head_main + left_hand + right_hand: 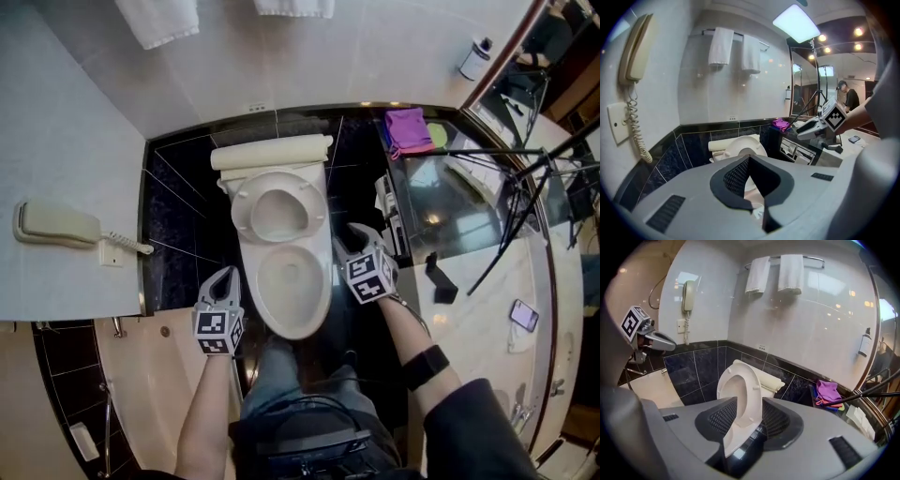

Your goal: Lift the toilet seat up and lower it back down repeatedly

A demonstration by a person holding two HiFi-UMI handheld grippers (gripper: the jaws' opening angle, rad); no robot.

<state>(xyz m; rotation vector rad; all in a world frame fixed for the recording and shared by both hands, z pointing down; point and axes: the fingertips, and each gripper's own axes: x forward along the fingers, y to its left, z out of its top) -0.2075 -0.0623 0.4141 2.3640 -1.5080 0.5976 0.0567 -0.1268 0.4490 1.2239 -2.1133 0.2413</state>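
Wall phone (56, 225); two towels (790, 273) on rail (813, 258); purple cloth (406, 129).

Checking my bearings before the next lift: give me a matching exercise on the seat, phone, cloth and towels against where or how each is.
1 seat
2 phone
3 cloth
4 towels

A hanging on the rail
B raised
C on the wall, left of the toilet
D on the counter, right of the toilet

Pairs: 1-B, 2-C, 3-D, 4-A

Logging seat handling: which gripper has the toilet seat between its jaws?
The right gripper: the raised toilet seat stands between its jaws. The left gripper has nothing.
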